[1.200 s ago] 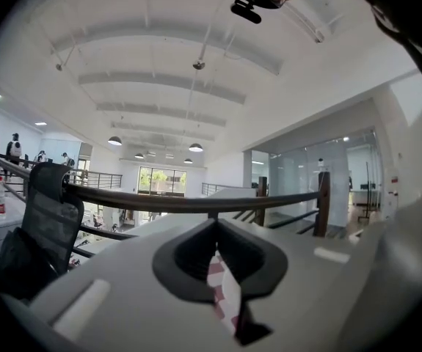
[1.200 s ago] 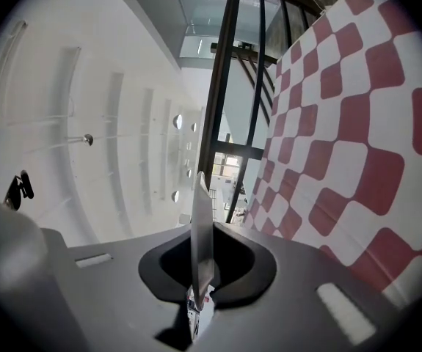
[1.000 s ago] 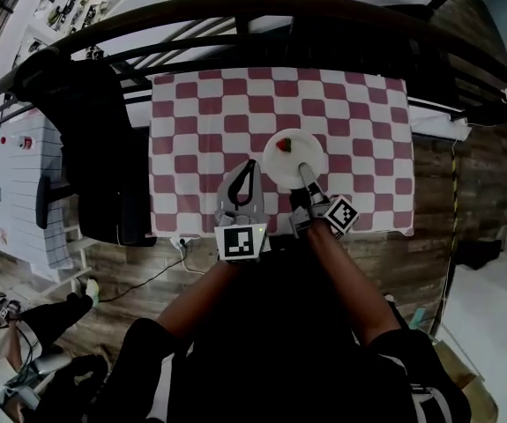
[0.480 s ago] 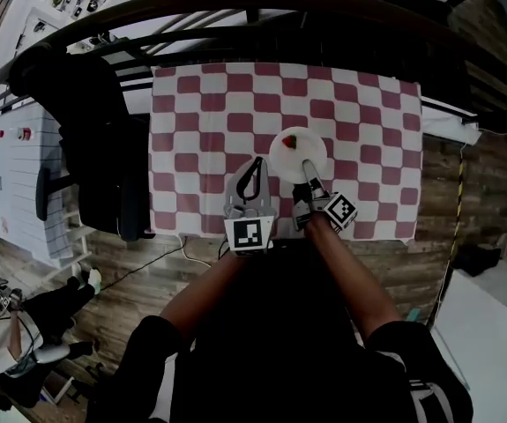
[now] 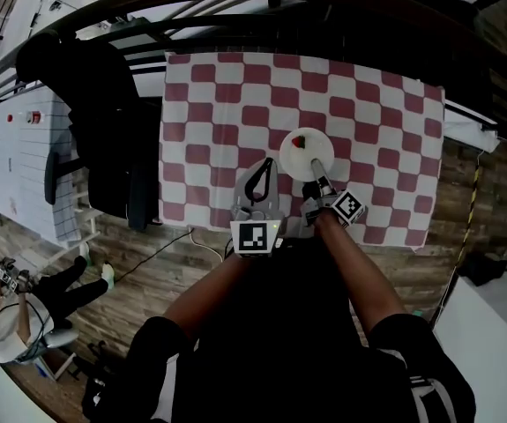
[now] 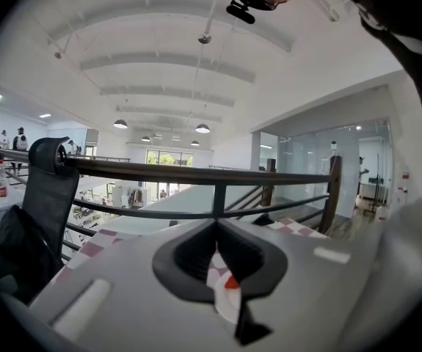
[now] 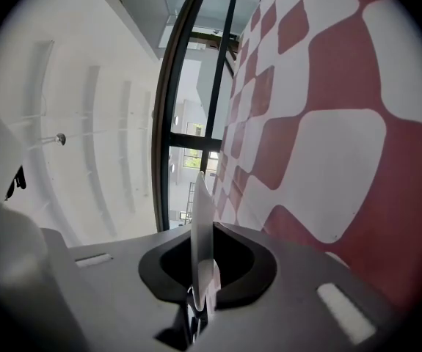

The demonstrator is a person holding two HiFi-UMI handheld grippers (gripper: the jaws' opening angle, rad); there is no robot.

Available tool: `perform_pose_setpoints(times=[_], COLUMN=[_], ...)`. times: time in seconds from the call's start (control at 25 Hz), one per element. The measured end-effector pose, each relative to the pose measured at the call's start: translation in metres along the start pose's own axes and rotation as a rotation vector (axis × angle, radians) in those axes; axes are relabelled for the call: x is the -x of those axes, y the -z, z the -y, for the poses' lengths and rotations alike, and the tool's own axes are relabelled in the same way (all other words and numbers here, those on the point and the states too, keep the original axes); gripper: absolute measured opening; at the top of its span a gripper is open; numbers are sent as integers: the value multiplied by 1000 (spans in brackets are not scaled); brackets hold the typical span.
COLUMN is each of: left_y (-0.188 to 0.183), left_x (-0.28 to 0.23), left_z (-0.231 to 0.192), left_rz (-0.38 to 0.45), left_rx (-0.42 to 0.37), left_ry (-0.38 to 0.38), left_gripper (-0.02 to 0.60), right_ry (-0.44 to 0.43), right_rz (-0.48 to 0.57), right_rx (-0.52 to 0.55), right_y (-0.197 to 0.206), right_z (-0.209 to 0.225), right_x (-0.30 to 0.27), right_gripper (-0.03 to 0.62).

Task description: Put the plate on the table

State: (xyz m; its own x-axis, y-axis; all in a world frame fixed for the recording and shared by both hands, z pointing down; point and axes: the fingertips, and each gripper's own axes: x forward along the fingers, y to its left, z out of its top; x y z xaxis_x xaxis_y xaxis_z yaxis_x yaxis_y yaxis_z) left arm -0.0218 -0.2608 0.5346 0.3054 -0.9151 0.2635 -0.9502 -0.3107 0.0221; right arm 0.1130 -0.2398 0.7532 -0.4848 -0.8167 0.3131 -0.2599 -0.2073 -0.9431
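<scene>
A white plate [image 5: 306,154] with a small red piece of food [image 5: 299,141] on it is over the red-and-white checked table [image 5: 209,104], near its front edge. My right gripper [image 5: 317,167] is shut on the plate's near rim. In the right gripper view the rim [image 7: 202,226] runs edge-on between the jaws of the right gripper [image 7: 197,305], with the cloth close beside it. Whether the plate touches the cloth I cannot tell. My left gripper [image 5: 264,162] sits just left of the plate, shut with nothing in it. In its own view the left gripper [image 6: 229,299] points over the table towards the railing.
A dark railing [image 5: 262,11] curves along the table's far side. A black chair with dark cloth [image 5: 94,122] stands at the table's left, beside a white unit [image 5: 33,157]. A person [image 5: 24,315] is at the lower left on the wooden floor, where a cable [image 5: 191,236] lies.
The head view has shifted a little, so the table sits further right. The right gripper keeps its hold on the plate at about the same spot on the cloth. The left gripper stays beside it.
</scene>
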Motion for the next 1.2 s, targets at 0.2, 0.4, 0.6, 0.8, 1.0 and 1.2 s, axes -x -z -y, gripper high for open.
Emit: perform_pose_setpoints(times=[0.2,0.4,0.6,0.8,1.0,1.2], left_y=[5,14,12,16,19,16], left_x=[-2,5,13,26,38,45], left_z=[-7,-11,-20,-29,-34,-33], left_rz=[-43,-53,-54,-51,-41,-33], left_rx=[31,24,27,37,39,44], left_ry=[-15,-19,-37,-47,-38,-28], left_gripper=[9,9,9,9,9,9], right_ry=[-44,-58,-8,49,104,188], right_rz=[5,24,21,49,38,33], right_rx=[-89,-93,-91,-95,-56,-28], right_y=[5,13,21,21,25,28], right_z=[8,4,12,21,21,28], right_x=[-12,-20,-25,-26,-25,-15], right_gripper=[12,12,13,17,103,124])
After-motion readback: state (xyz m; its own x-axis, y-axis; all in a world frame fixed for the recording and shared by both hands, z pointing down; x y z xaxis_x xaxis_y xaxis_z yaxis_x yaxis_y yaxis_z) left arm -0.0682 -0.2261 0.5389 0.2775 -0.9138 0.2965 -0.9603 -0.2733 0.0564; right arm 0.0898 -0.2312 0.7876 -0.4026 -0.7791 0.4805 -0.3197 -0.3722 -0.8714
